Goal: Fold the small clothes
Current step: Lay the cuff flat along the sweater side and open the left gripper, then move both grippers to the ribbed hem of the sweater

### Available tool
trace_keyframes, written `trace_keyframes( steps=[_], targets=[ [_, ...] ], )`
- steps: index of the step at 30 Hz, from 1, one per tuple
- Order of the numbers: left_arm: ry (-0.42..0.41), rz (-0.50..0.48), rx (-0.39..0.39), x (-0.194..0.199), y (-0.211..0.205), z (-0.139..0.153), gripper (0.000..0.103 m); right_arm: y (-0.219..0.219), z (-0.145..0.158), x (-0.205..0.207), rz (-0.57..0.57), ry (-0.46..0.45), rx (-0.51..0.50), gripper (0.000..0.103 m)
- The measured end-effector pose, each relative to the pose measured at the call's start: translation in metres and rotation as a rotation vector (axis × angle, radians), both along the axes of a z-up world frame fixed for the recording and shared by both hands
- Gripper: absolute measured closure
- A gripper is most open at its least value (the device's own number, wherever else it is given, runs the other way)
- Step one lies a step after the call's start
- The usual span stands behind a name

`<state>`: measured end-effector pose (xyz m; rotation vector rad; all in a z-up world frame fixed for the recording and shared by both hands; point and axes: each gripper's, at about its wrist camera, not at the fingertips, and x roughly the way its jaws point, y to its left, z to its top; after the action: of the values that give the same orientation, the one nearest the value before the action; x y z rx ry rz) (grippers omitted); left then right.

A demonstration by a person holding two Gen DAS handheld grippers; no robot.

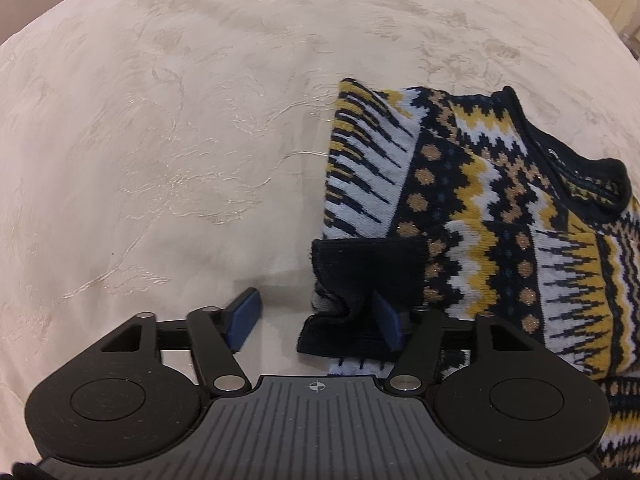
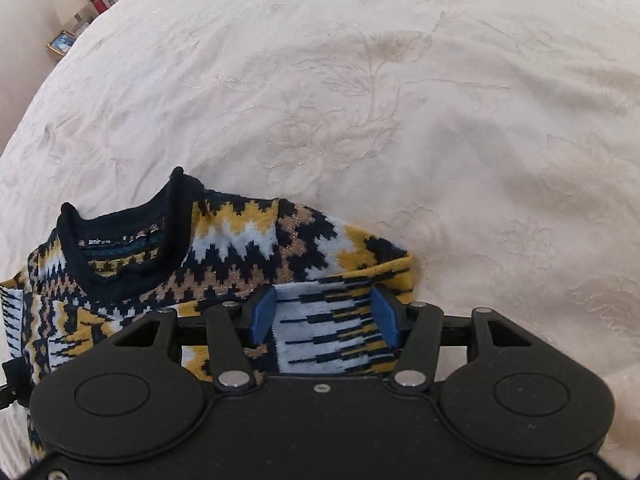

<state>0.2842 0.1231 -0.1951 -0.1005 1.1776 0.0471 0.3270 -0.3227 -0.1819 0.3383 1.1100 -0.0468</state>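
We found the sweater (image 1: 500, 216) on the bedspread (image 1: 160, 120) with its left sleeve folded in; both grippers, left (image 1: 316, 320) and right (image 2: 326, 316), stood wide, holding nothing; the right sleeve and body folds remained.

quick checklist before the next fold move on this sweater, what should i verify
1. Left hand-held gripper let go of the dark cuff: ok, jaws stand apart, though one pad still touches the cuff's edge.
2. Left sleeve folded onto the sweater body: ok, it lies across the front.
3. Right hand-held gripper open: ok, pads apart over the knit, nothing pinched.
4. Right side folded in: ok, a white-striped panel lies over the body.
5. Collar flat: not ok, its rim curls upward.
6. Bedspread free beyond the sweater: ok.
7. Hem lying straight: cannot tell, hidden behind the grippers.
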Motion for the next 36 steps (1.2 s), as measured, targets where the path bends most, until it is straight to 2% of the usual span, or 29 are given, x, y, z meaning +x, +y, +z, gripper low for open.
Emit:
trace_keyframes(
  steps=[6,14,19,29,36],
  targets=[
    [-0.003,-0.020,-0.016,-0.001,0.007,-0.002,0.022,0.009,0.018,-0.024,0.012,-0.021,-0.008,0.040],
    [-0.018,-0.040,-0.087,-0.014,0.022,-0.002,0.021,0.033,0.040,-0.083,0.027,-0.023,0.001,0.036],
    [0.000,-0.045,-0.122,-0.033,0.034,-0.002,0.021,0.048,0.047,-0.125,0.036,-0.001,0.006,0.036],
    [0.039,-0.165,-0.142,-0.085,0.045,-0.003,0.021,0.070,0.035,-0.213,-0.023,0.077,0.005,0.036],
    [0.056,-0.175,-0.166,-0.122,0.045,0.000,0.021,0.077,0.029,-0.258,-0.050,0.097,0.022,0.036]
  ],
)
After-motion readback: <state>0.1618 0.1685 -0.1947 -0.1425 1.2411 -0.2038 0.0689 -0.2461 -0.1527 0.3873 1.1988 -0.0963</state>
